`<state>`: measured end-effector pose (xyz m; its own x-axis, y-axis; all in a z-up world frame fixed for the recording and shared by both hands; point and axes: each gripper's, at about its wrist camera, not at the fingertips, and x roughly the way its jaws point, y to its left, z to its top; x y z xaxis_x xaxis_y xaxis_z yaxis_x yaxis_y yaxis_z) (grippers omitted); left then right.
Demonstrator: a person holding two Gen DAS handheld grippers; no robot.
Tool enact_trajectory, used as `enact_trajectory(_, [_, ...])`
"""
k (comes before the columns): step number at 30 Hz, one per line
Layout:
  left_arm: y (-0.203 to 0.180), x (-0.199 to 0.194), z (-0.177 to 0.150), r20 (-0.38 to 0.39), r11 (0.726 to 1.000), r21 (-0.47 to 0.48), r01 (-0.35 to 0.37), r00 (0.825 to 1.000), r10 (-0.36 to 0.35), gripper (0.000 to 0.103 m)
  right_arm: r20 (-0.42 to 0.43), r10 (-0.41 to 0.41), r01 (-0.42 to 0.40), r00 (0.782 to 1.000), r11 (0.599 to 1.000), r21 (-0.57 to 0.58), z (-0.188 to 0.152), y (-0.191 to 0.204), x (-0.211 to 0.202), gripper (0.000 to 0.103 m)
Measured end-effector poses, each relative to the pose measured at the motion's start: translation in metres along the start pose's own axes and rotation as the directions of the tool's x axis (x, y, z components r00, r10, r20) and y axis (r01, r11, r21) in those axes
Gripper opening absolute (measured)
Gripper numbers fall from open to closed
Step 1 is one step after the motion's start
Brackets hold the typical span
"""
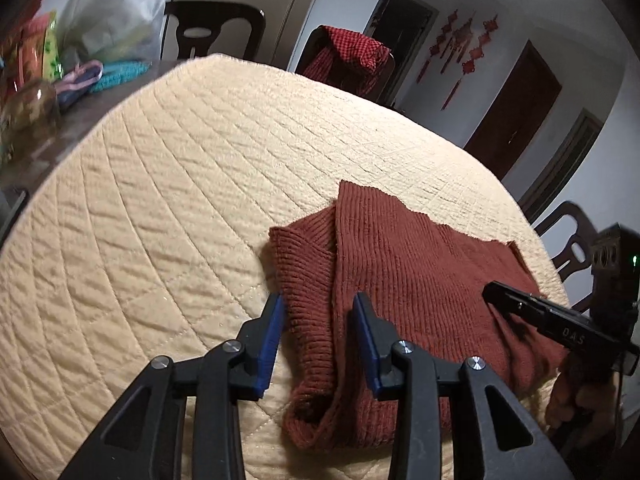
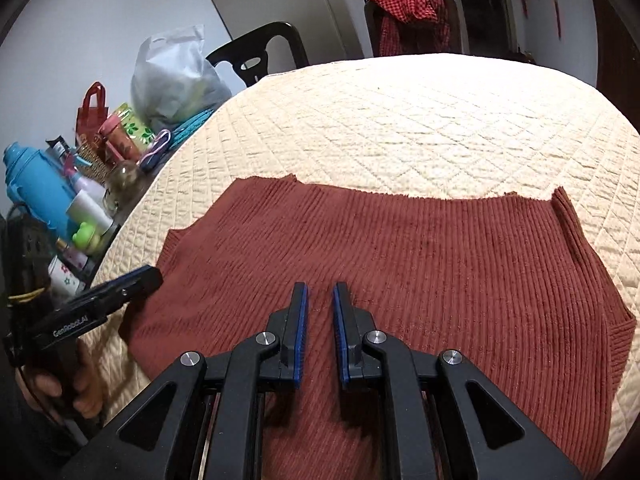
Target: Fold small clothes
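A rust-red ribbed knit garment (image 1: 420, 264) lies on the cream quilted table cover (image 1: 180, 184); it also shows in the right wrist view (image 2: 420, 256), spread mostly flat. My left gripper (image 1: 319, 300) is open, its blue-padded jaws on either side of a raised fold at the garment's left edge. My right gripper (image 2: 320, 292) hovers over the garment's near middle with its jaws narrowly apart and nothing between them. Each gripper shows in the other's view: the right at the garment's right side (image 1: 496, 292), the left at its left corner (image 2: 148, 276).
Clutter sits at the table's left side: a plastic bag (image 2: 172, 76), a blue bottle (image 2: 36, 184), jars and small bottles (image 2: 120, 176). Dark chairs stand around the table, one draped with a red checked cloth (image 2: 412, 20). The quilted cover (image 2: 420, 120) extends beyond the garment.
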<state>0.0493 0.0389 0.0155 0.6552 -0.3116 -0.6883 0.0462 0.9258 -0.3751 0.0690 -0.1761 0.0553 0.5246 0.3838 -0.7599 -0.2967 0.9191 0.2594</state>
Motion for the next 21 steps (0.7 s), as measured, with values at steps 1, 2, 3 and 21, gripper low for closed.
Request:
enact_trajectory(1, [0.002, 0.001, 0.001, 0.001, 1.0, -0.016, 0.011, 1.0, -0.011, 0.042, 0.003, 0.011, -0.011, 1.0, 1.0, -0.008, -0.002, 0.002, -0.004, 0.013])
enact_trajectory(2, [0.004, 0.002, 0.001, 0.002, 0.999, -0.032, 0.022, 1.0, -0.022, 0.043, 0.004, 0.028, -0.028, 1.0, 0.999, -0.017, -0.005, 0.004, -0.008, 0.013])
enact_trajectory(3, [0.006, 0.004, 0.001, -0.001, 0.998, -0.046, 0.036, 0.999, -0.036, 0.044, 0.0, 0.035, -0.035, 0.999, 0.999, -0.022, -0.009, 0.006, -0.01, 0.013])
enact_trajectory(21, [0.004, 0.005, -0.009, -0.017, 0.977, -0.136, 0.167, 0.985, -0.171, 0.049, -0.055, 0.113, -0.115, 0.992, 0.992, -0.045, -0.052, 0.017, -0.034, 0.013])
